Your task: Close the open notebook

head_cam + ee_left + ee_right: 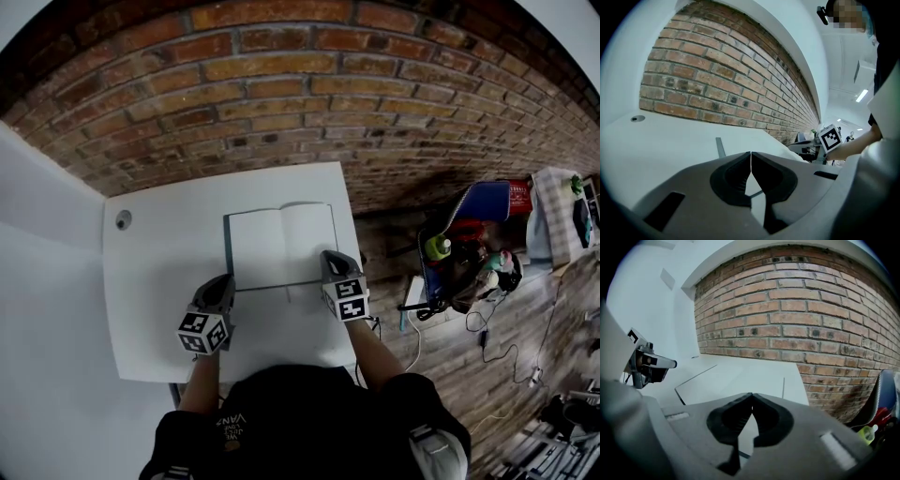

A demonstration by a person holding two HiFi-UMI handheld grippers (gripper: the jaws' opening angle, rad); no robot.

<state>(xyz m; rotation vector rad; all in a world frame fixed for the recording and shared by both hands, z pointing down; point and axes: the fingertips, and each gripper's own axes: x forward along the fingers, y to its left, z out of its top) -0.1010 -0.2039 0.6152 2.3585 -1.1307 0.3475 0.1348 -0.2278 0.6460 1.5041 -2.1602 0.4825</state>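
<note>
The notebook (281, 246) is seen lying open and flat on the white table (155, 281), toward the side nearest the brick wall (281, 103). The left gripper (225, 280) is held just off the book's near left corner and the right gripper (330, 255) at its near right corner. Both are pointed forward and tilted downward on outstretched forearms. Each pair of jaws is pressed together, with nothing pinched.

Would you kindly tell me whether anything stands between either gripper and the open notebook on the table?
Nothing visible does. The left gripper and the right gripper, both shut, sit at the notebook's near corners, and nothing lies on its open pages.
</note>
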